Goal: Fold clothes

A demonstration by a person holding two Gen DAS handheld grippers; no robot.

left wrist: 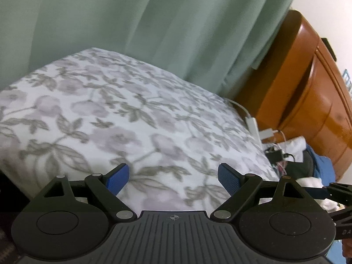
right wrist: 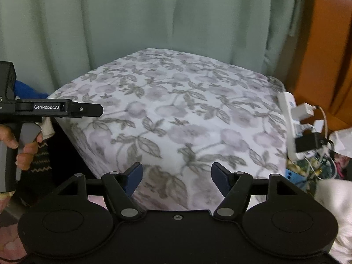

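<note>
A white blanket with a grey and lilac flower print (left wrist: 123,118) covers a raised block in front of me; it also shows in the right wrist view (right wrist: 176,118). My left gripper (left wrist: 173,177) is open and empty, just above the blanket's near edge. My right gripper (right wrist: 176,176) is open and empty over the near edge too. The left gripper's body (right wrist: 66,109), held by a hand, shows at the left of the right wrist view. White cloth (right wrist: 336,200) lies low at the right. No garment lies on the blanket.
A green curtain (right wrist: 154,22) hangs behind the block. An orange wooden cabinet (left wrist: 308,101) stands at the right. A white power strip with chargers and cables (right wrist: 301,121) sits beside the block's right edge, over a pile of clutter and blue cloth (left wrist: 323,165).
</note>
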